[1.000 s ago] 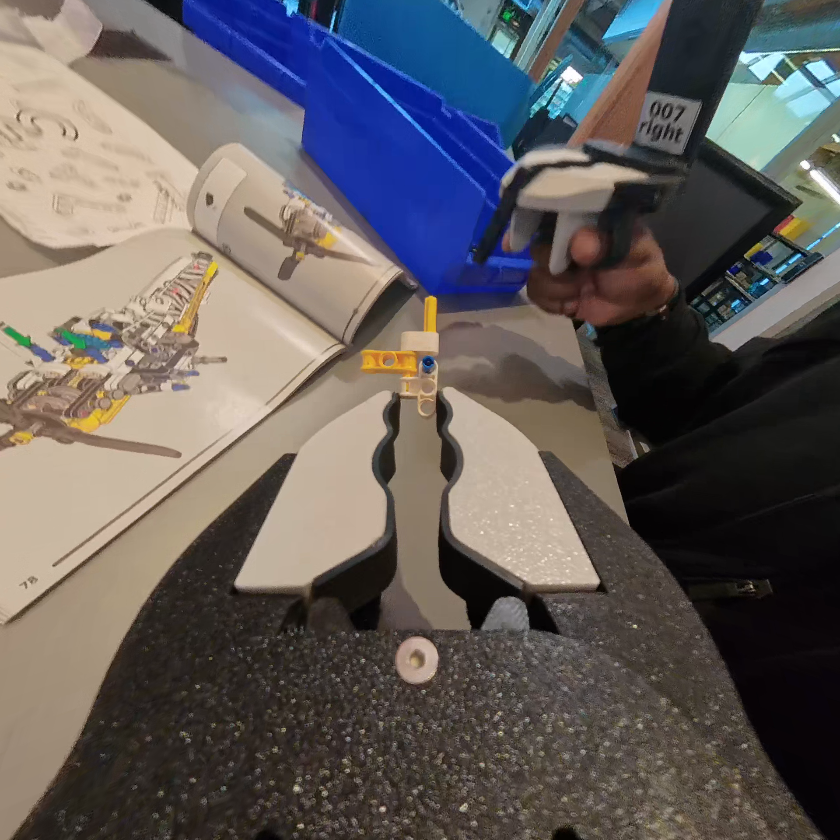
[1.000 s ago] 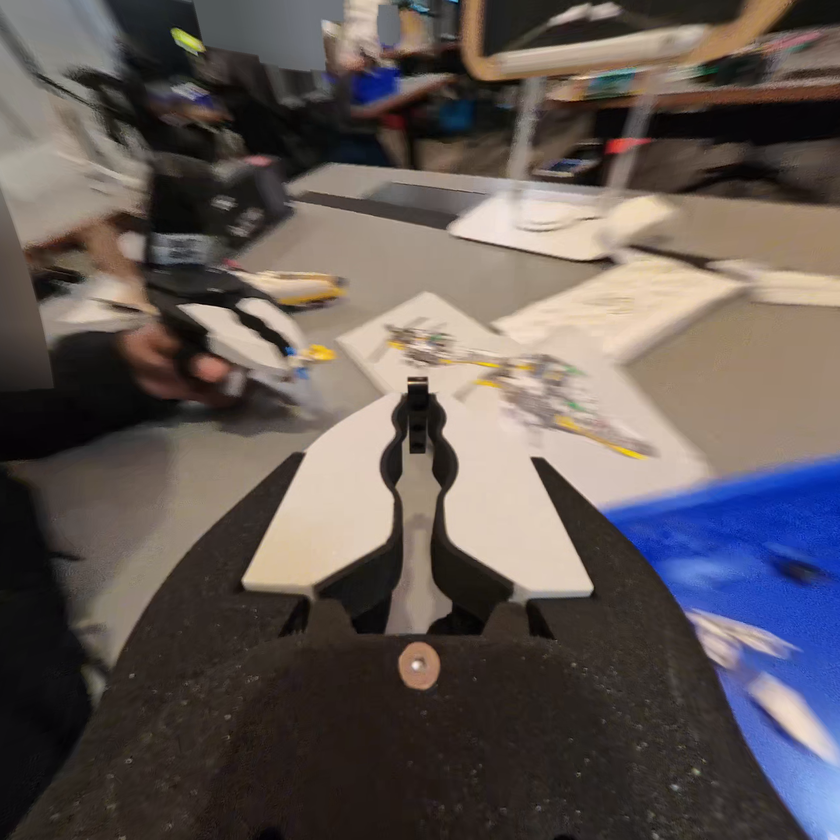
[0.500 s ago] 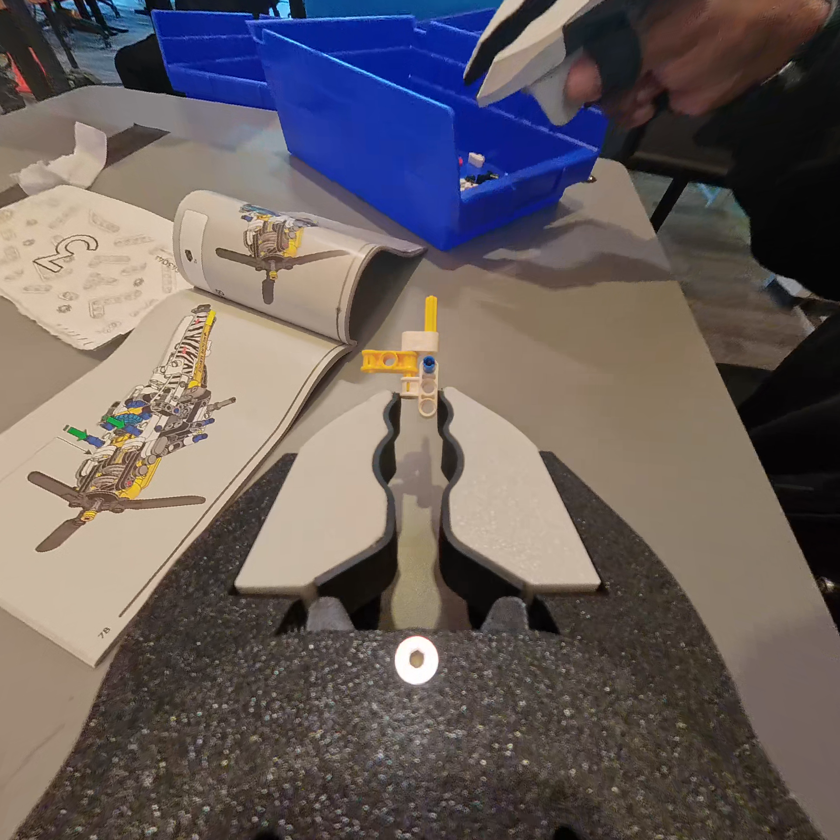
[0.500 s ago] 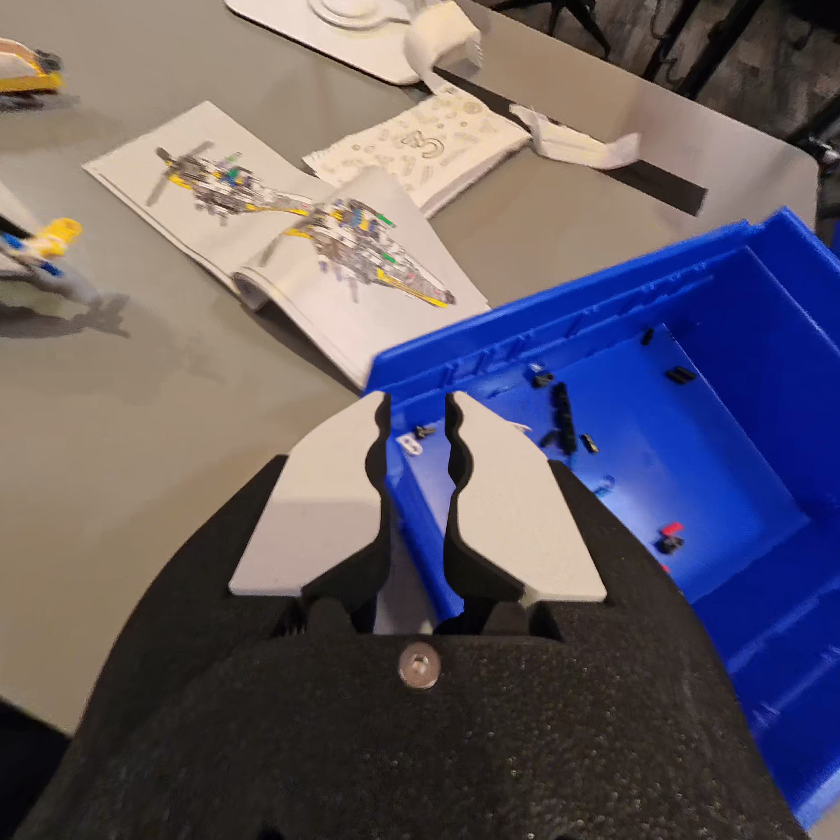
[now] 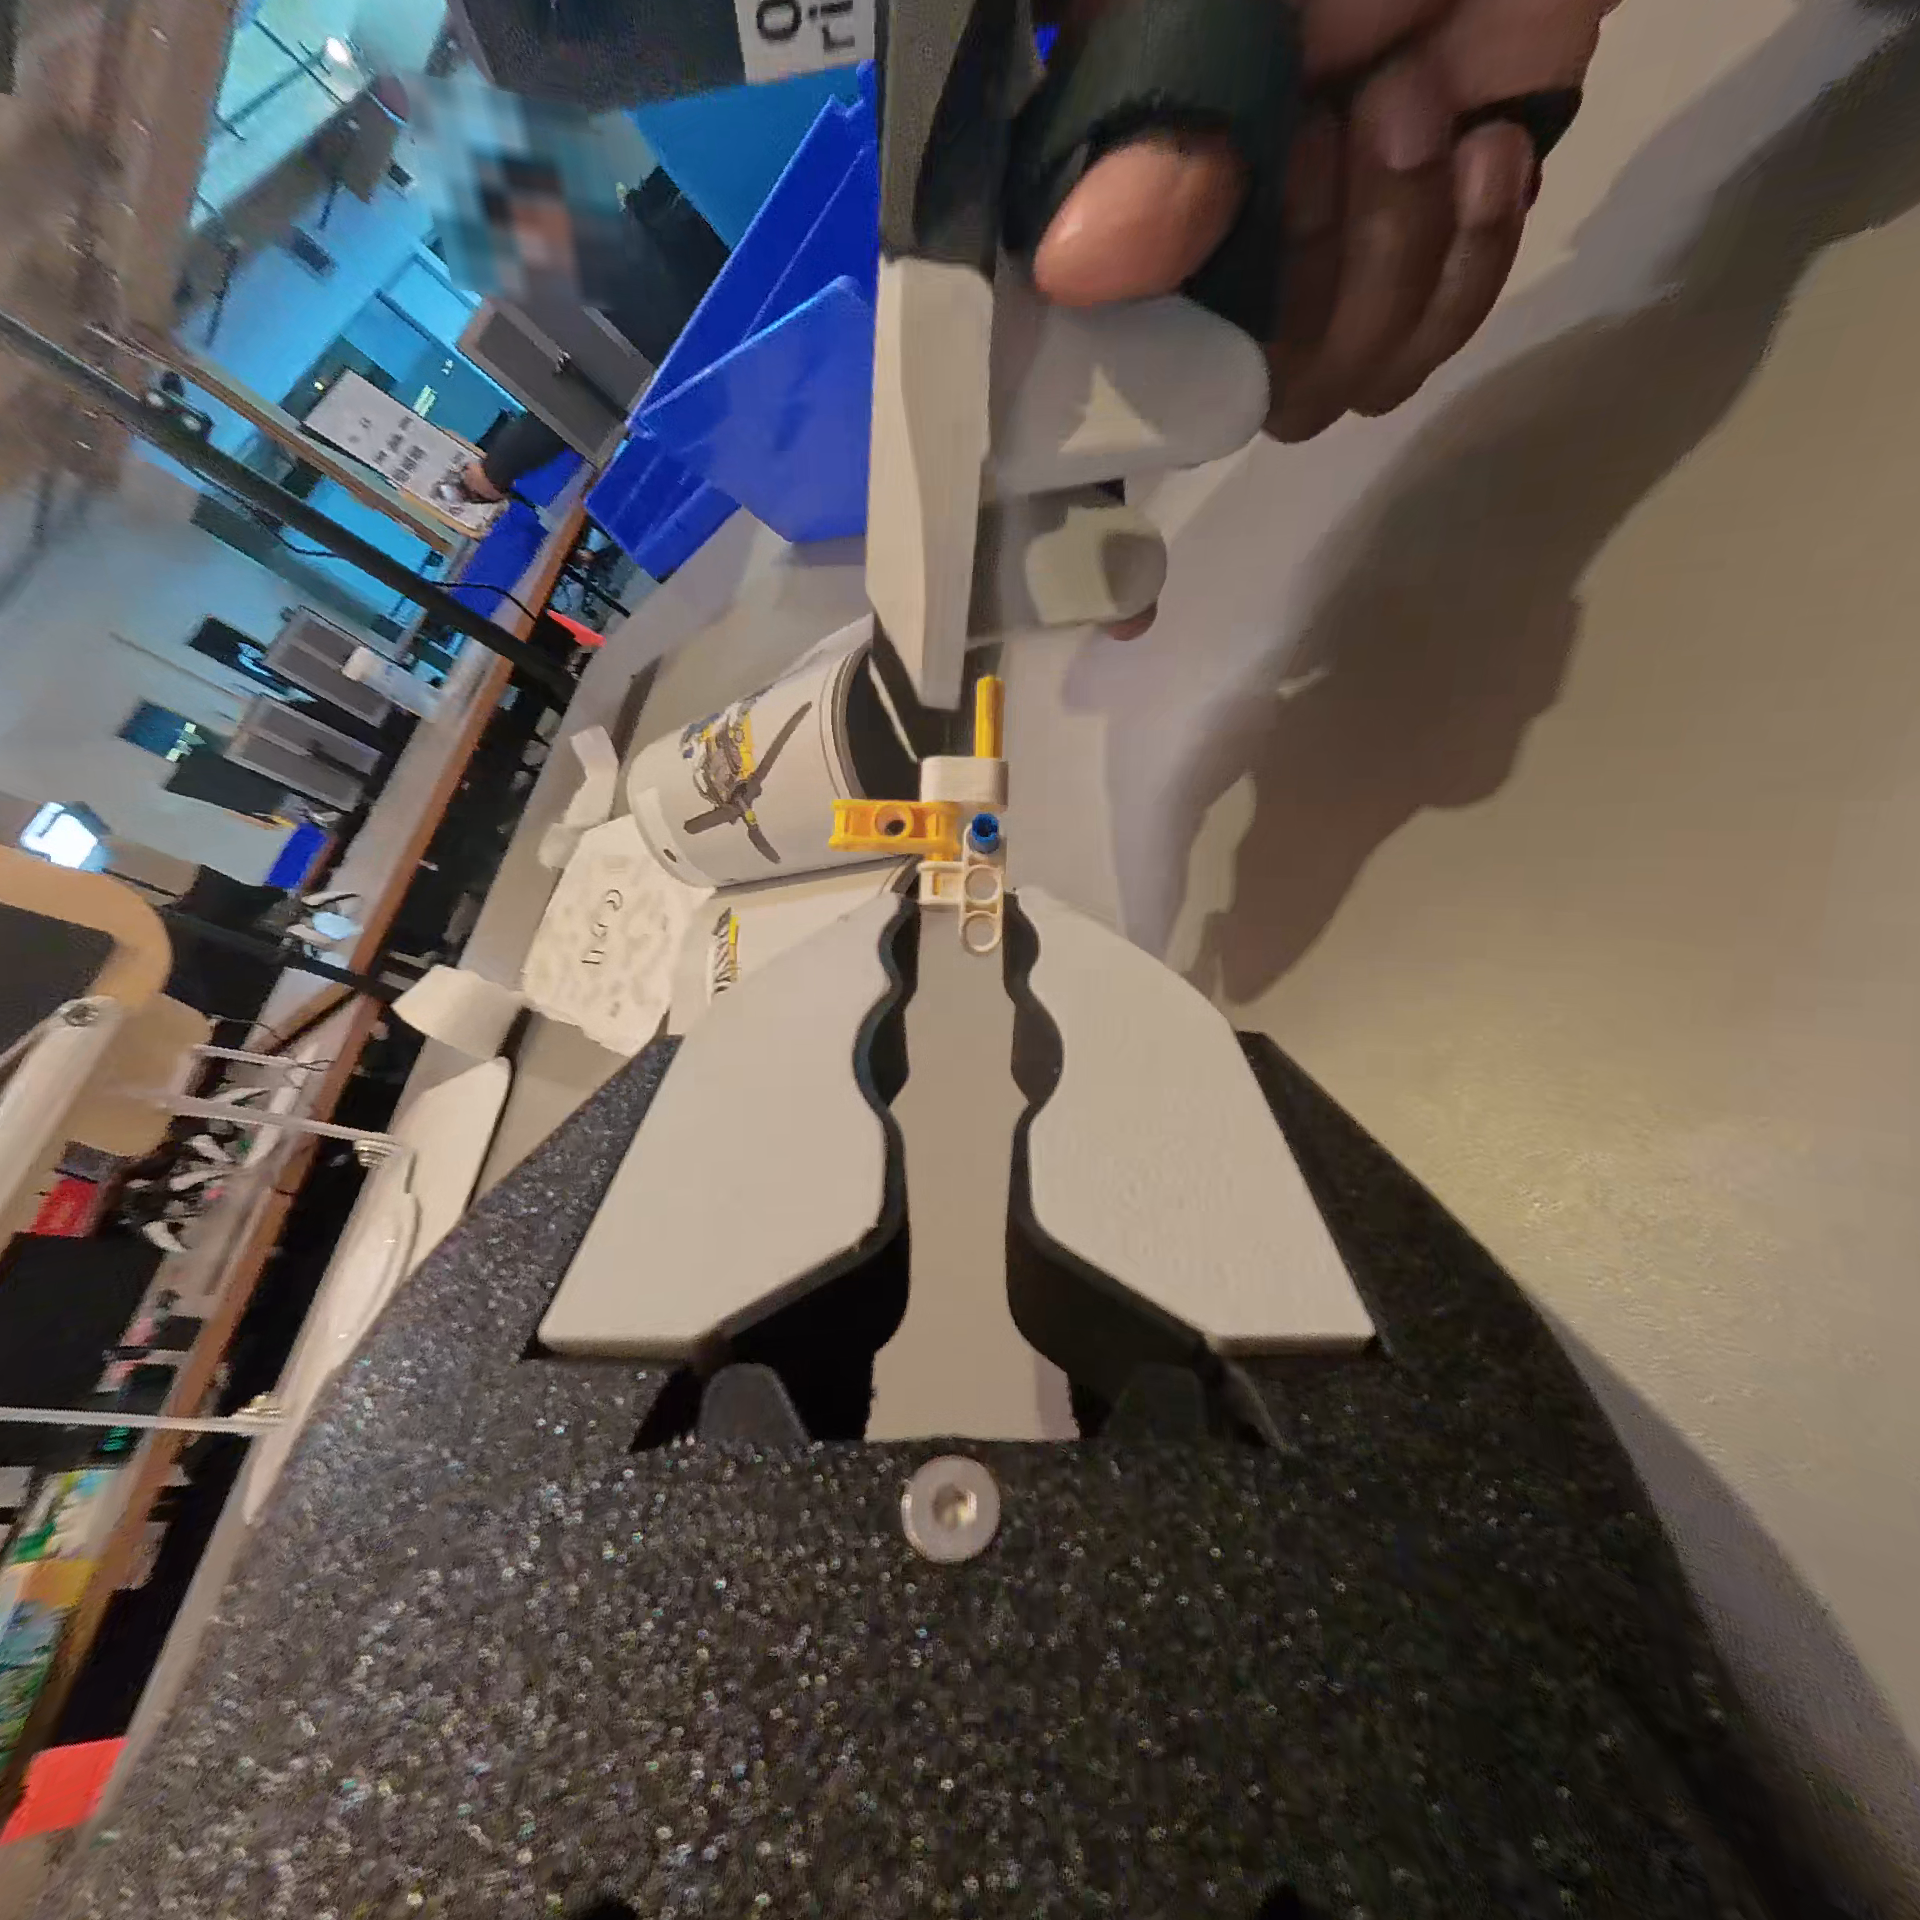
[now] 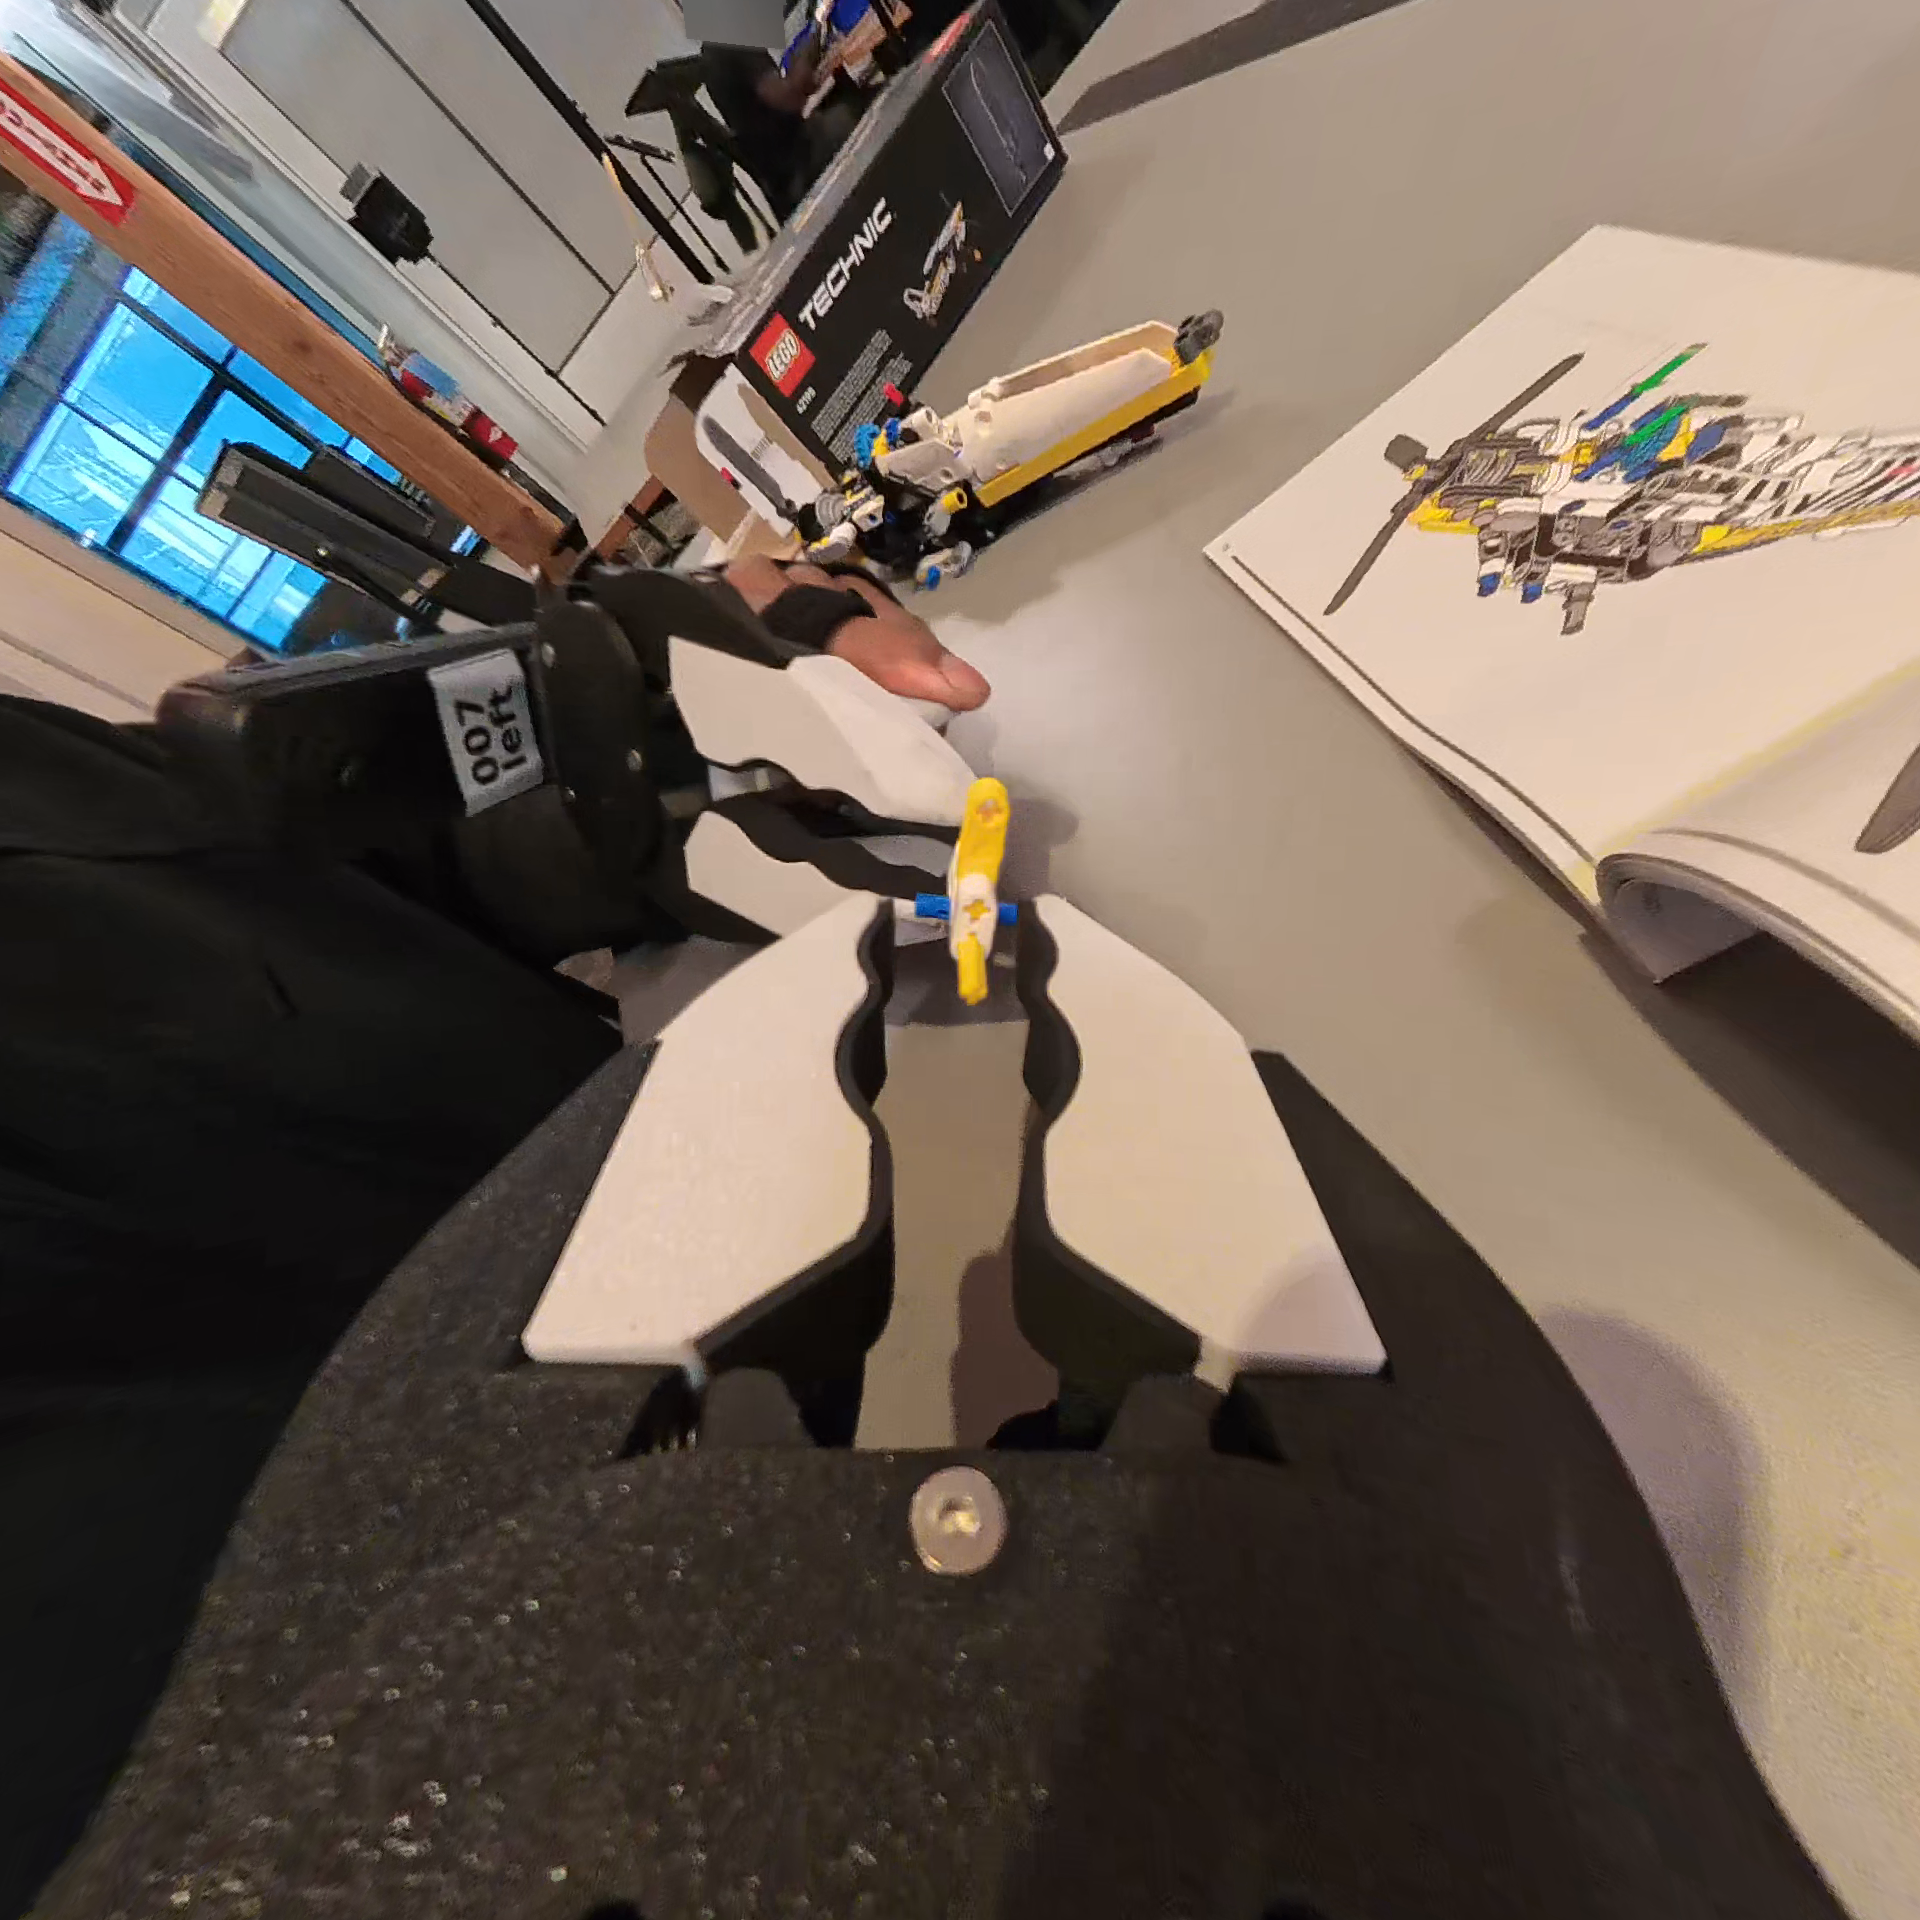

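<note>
My left gripper [image 5: 961, 920] is shut on the white beam at the bottom of a small assembly [image 5: 961, 821] of yellow, white and blue pieces. It holds the assembly above the grey table [image 5: 1558, 935], with a yellow axle sticking out at the far end. In the right wrist view the left gripper [image 6: 951, 816] comes in from the left with the assembly [image 6: 977, 883]. My right gripper [image 6: 956, 925] is open. Its fingertips straddle the yellow axle and blue pin, with gaps showing on both sides. It also shows in the left wrist view [image 5: 940, 675], coming down from above.
An open instruction booklet [image 6: 1610, 582] lies to the right and also shows in the left wrist view [image 5: 727, 800]. A partly built white and yellow model [image 6: 1039, 426] and a black box [image 6: 904, 239] sit farther back. Blue bins [image 5: 769, 416] stand behind. A printed paper sheet [image 5: 603, 956] lies nearby. The grippers are tip to tip, or close to it.
My right gripper opened, and the small black piece it held a second ago is gone. It swung from over the blue bin to the assembly. My left gripper rolled sideways, keeping hold of the assembly.
</note>
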Demonstrator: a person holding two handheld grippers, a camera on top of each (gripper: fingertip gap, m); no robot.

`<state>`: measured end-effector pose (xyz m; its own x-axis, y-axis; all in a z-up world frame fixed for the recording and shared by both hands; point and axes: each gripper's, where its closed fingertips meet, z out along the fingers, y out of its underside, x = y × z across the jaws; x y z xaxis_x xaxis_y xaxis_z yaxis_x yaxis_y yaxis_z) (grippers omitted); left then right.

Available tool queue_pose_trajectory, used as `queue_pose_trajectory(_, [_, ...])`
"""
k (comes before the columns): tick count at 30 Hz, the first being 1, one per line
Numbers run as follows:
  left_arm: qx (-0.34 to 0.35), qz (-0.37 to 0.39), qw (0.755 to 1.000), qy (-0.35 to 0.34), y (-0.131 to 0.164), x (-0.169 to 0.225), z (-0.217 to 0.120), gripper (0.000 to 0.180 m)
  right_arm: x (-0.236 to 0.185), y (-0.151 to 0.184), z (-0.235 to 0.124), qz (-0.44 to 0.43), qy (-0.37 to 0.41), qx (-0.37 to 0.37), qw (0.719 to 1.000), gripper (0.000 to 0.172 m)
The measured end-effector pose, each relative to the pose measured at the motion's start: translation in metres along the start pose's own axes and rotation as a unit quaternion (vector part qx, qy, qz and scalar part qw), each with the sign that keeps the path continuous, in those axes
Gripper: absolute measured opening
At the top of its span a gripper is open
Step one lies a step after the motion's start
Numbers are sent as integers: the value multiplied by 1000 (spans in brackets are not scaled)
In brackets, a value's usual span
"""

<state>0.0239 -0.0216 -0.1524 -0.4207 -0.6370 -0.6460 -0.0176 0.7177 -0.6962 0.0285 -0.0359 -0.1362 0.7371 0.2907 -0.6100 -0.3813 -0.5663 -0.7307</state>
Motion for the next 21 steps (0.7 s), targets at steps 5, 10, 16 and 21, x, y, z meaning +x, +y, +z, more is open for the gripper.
queue_pose_trajectory(5, [9, 30, 999, -10, -2, 1, 0, 17, 2, 8, 9, 3, -9, -14, 1000, 20])
queue_pose_trajectory(10, [5, 64, 998, -13, 0, 5, 3, 17, 5, 10, 15, -10, -12, -16, 1000, 7])
queue_pose_trajectory(16, [3, 38, 999, 0, 2, 9, 2, 10, 8, 13, 13, 2, -25, -9, 1000, 8])
queue_pose_trajectory(21, [9, 24, 999, 19, 2, 14, 4, 10, 9, 18, 10, 18, -34, -13, 999, 8])
